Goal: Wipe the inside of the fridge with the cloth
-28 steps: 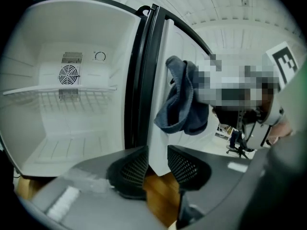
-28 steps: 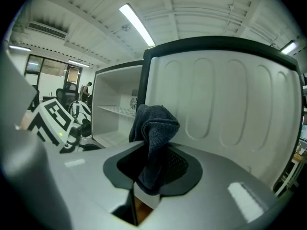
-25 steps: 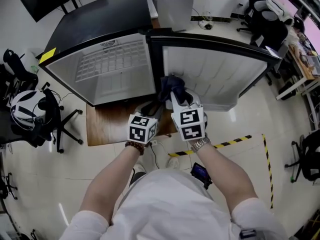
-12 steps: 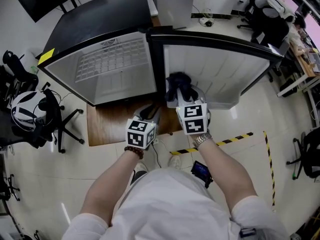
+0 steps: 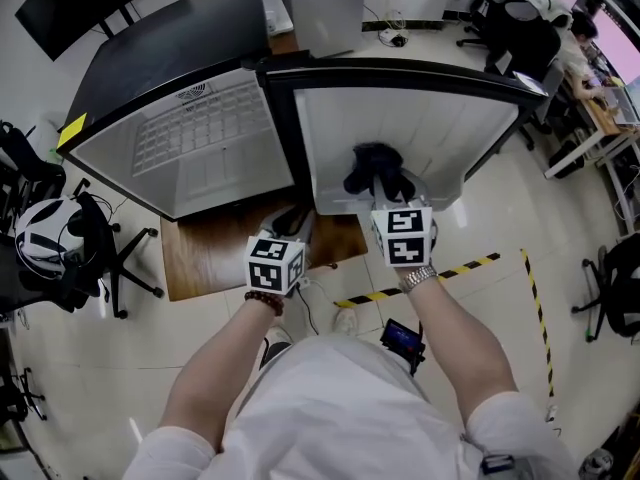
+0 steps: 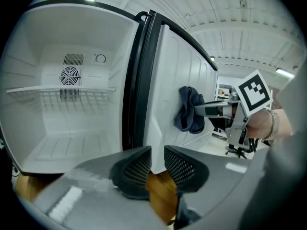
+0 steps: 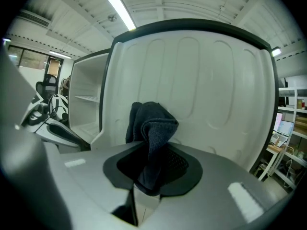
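The small fridge [image 5: 200, 138] stands open, its white inside bare with a wire shelf [image 6: 62, 91]. Its door [image 5: 420, 118] is swung out to the right. A dark blue cloth [image 5: 378, 171] is bunched between the jaws of my right gripper [image 5: 388, 196] and rests against the door's white inner panel [image 7: 216, 90]. In the right gripper view the cloth [image 7: 151, 128] hangs down through the right gripper [image 7: 152, 169]. My left gripper [image 5: 290, 223] hovers low before the door's hinge edge; the left gripper [image 6: 157, 159] is closing its jaws with nothing between them, a narrow gap left.
The fridge sits on a wooden board [image 5: 215, 253] on the floor. Office chairs [image 5: 70, 258] and a helmet [image 5: 40, 233] stand to the left. Yellow-black floor tape [image 5: 470, 265] runs on the right, with desks and chairs [image 5: 530, 28] beyond.
My right gripper carried the cloth rightward, away from the hinge, across the door's inner panel. The left gripper, earlier close beside the cloth, has dropped back and apart from it.
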